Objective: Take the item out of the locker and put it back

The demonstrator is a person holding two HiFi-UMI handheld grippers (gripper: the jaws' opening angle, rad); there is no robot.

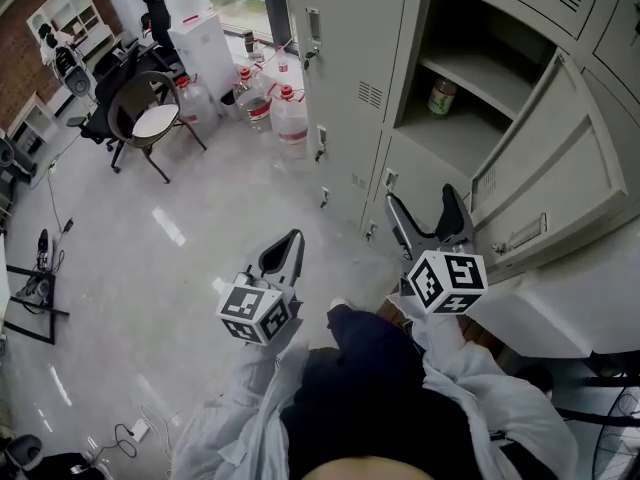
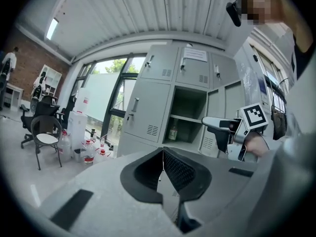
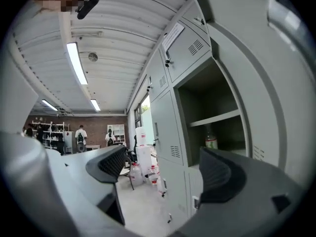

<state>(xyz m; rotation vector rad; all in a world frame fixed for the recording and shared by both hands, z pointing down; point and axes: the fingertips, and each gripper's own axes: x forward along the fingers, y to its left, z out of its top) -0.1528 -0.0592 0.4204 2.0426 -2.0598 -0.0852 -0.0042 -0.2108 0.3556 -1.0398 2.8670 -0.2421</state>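
A small bottle with a green label stands inside the open locker, under its shelf. The same bottle shows in the left gripper view, and the bottle shows again in the right gripper view between the spread jaws but far beyond them. My right gripper is open and empty, held just in front of the locker below the opening. My left gripper hangs lower left over the floor, shut with nothing in it; its fingertips meet. The right gripper is also seen from the left one.
The locker door swings out to the right, close beside the right gripper. Several water jugs stand on the floor by the locker row. A chair and stacked white boxes are further back left. People stand far off in the room.
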